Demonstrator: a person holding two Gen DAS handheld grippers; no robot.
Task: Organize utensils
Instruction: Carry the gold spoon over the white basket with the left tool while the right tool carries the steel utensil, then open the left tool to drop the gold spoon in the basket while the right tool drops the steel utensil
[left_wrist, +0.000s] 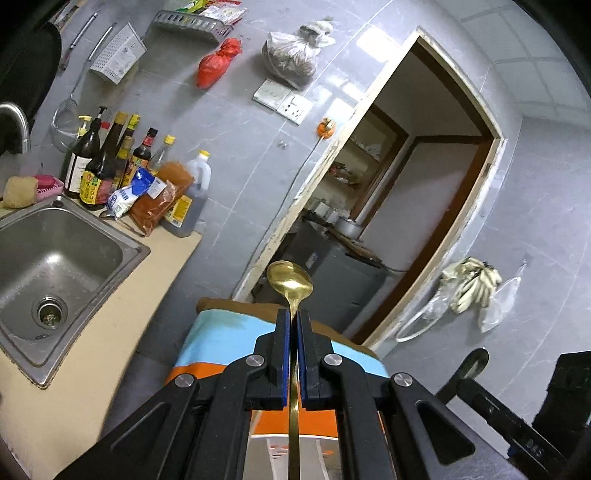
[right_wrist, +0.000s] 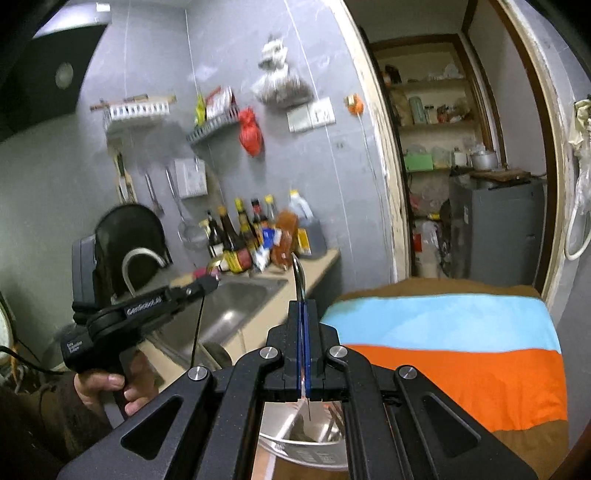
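My left gripper (left_wrist: 294, 314) is shut on the handle of a gold spoon (left_wrist: 290, 282), bowl pointing up and away, held in the air over a striped cloth. It also shows in the right wrist view (right_wrist: 207, 285) at the left, with the thin spoon handle hanging below it. My right gripper (right_wrist: 303, 304) is shut on a silver utensil (right_wrist: 300, 275) seen edge-on, its curved end sticking up past the fingertips. Below the right gripper a metal container (right_wrist: 295, 448) holds several utensils, partly hidden by the gripper body.
A steel sink (left_wrist: 55, 266) sits in a beige counter (left_wrist: 147, 295) at the left, with sauce bottles (left_wrist: 107, 162) at its back. A table with a blue, orange and brown cloth (right_wrist: 461, 354) stands right of the counter. An open doorway (left_wrist: 406, 206) leads to a storeroom.
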